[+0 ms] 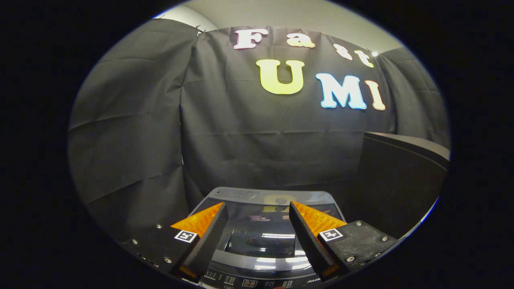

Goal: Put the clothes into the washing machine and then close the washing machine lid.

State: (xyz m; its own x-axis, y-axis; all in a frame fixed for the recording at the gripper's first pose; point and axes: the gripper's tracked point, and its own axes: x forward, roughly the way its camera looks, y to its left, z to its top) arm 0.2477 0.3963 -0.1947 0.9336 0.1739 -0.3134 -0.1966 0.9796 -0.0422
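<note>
One washing machine [257,241] below and just ahead of the gripper [259,210], long axis running away toward the black cloth wall [261,136]. One glossy dark lid [261,228] lying flat and closed, drum contents hidden. Control panel [249,282] nearest. Two fingers [209,228] spread wide apart, gripping nothing. One dark panel [401,176] standing beside.

Gripper [257,216] fingers spread, empty, above closed washing machine lid [261,237]
</note>
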